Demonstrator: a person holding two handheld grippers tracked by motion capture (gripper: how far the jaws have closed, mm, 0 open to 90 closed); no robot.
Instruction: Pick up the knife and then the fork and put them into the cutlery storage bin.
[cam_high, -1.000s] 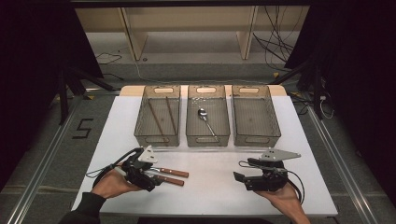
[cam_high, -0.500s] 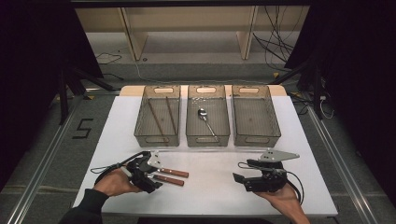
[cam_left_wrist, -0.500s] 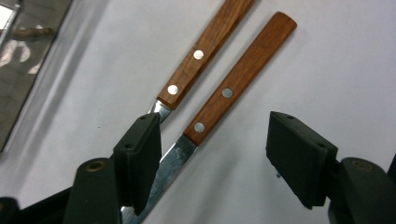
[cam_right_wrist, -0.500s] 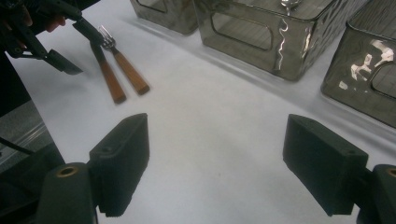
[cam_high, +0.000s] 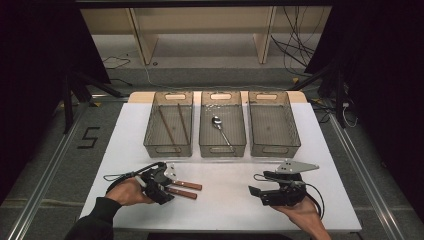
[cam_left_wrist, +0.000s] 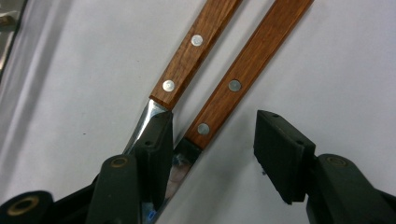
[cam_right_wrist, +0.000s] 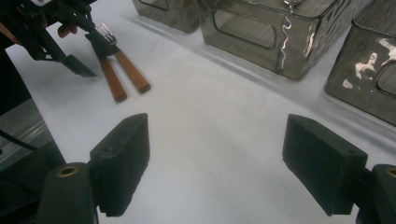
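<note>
Left tool (cam_left_wrist: 210, 154), jaws spread, straddles one of two wooden-handled utensils (cam_left_wrist: 243, 77) lying near-left on the tabletop (cam_high: 225, 200); centre on one handle before closing; right tool (cam_right_wrist: 233, 163) spread, idle.

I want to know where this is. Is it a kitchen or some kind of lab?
Most likely a lab or recording studio, not a kitchen. A white table stands between black curtains, three clear plastic sorting bins sit in a row, loose cables trail on the floor, and a taped number 5 marks it.
</note>
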